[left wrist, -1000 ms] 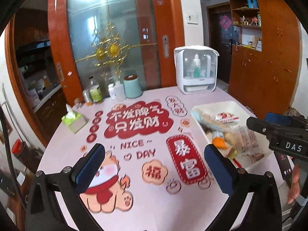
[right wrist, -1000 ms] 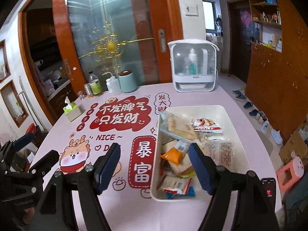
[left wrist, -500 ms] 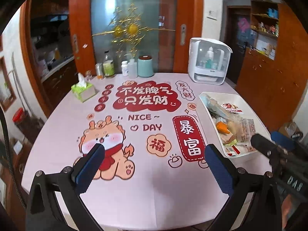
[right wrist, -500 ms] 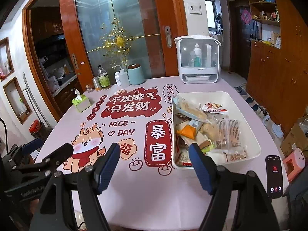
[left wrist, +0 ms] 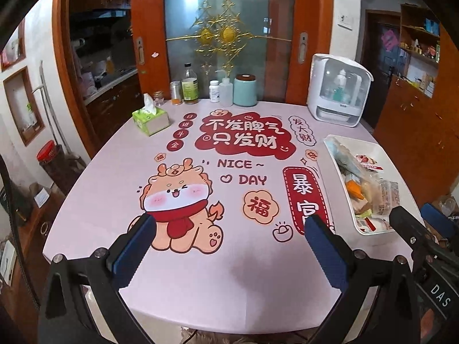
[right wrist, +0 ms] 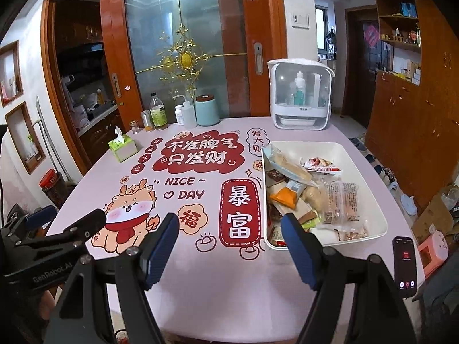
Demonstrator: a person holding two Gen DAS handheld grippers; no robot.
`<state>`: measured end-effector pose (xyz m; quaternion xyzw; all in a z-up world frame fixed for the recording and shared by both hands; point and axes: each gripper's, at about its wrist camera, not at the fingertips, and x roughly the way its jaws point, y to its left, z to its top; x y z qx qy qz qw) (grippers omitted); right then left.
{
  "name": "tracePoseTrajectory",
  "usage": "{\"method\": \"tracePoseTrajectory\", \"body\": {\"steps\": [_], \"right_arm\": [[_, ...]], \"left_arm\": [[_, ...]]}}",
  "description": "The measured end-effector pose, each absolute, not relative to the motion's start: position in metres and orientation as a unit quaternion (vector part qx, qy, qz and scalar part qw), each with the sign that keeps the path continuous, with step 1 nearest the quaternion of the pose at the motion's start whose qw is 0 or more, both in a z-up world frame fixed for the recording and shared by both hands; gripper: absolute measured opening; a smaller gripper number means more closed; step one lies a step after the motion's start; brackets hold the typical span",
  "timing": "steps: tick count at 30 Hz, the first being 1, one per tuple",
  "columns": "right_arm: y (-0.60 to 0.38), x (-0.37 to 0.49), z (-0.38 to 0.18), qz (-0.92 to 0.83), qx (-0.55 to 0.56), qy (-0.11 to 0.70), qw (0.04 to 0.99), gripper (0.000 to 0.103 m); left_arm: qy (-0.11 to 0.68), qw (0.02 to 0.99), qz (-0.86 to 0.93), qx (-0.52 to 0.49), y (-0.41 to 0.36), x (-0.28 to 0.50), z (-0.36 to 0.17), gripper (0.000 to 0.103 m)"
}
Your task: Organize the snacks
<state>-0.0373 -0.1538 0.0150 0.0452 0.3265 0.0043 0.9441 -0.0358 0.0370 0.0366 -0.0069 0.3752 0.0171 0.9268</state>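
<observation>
The table (right wrist: 200, 286) carries a printed pink cover, bare across its middle. The white tray (right wrist: 370, 200) sits at its right side, and the snacks (right wrist: 312, 197) lie heaped inside it, none outside. Both the left gripper (left wrist: 229, 246) and the right gripper (right wrist: 229, 246) hover at the near edge, jaws wide, holding nothing. This fits either sorting finished or a pick still pending; a phone (right wrist: 405, 266) lies near the tray.

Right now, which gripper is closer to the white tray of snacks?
Right. The right gripper hangs open at the white tray's near-left corner; the left gripper sits open further left, over the cartoon dragon.
</observation>
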Motion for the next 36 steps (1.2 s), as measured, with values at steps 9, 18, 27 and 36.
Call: {"method": "tracePoseTrajectory", "body": {"steps": [9, 18, 27, 36], "right_arm": [[-0.151, -0.032, 0.009, 0.0, 0.041, 0.336, 0.941, 0.075], [-0.151, -0.028, 0.004, -0.005, 0.04, 0.344, 0.938, 0.075], [-0.152, -0.027, 0.001, -0.004, 0.042, 0.348, 0.936, 0.075], [-0.152, -0.026, -0.001, -0.003, 0.046, 0.353, 0.935, 0.075]], "left_arm": [[0.387, 0.922, 0.018, 0.021, 0.03, -0.029, 0.028, 0.103], [0.395, 0.918, 0.0, 0.028, 0.024, -0.024, 0.021, 0.103], [0.395, 0.918, -0.004, 0.031, 0.021, -0.025, 0.02, 0.103], [0.402, 0.915, -0.012, 0.03, 0.022, -0.026, 0.017, 0.102]]}}
